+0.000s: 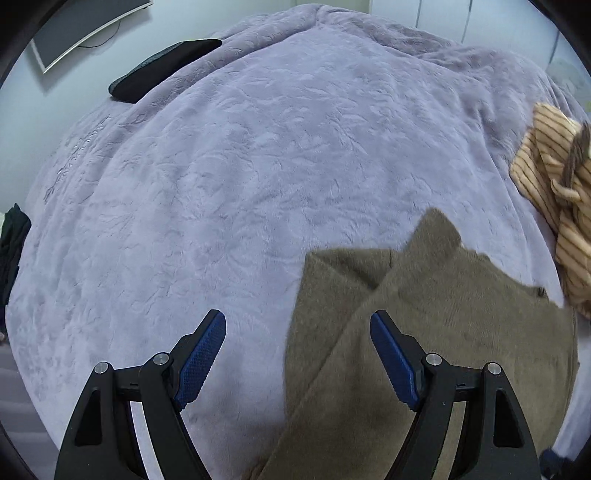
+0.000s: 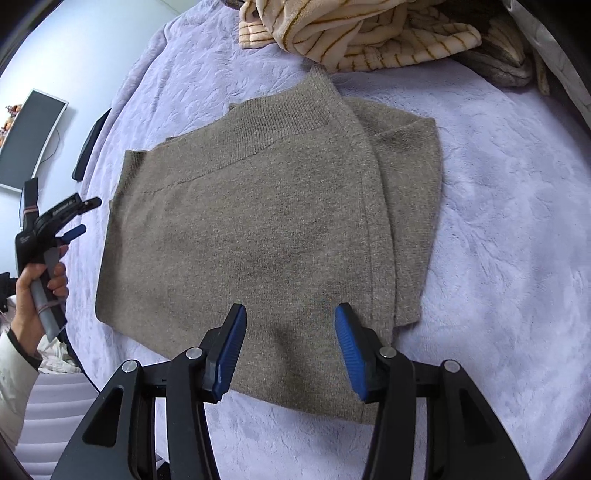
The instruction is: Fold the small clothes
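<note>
Sweater: brown knit sweater (image 2: 258, 229) lies flat and partly folded on the lilac blanket (image 2: 498, 240)
Containers: no point to give — clothes lie straight on the bed
Left gripper (image 1: 297, 321): jaws wide apart, empty, straddling the sweater's edge
Right gripper (image 2: 290, 314): jaws apart above the sweater, nothing pinched
Right view only: hand (image 2: 33, 291) on the left gripper's handle
Both views: striped garment (image 2: 354, 33), dark flat object (image 1: 162, 70)

Taupe sweater (image 2: 258, 229), lilac blanket (image 2: 498, 240)

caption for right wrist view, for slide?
Open right gripper above a part-folded brown sweater on a lilac blanket; striped clothes behind.
</note>
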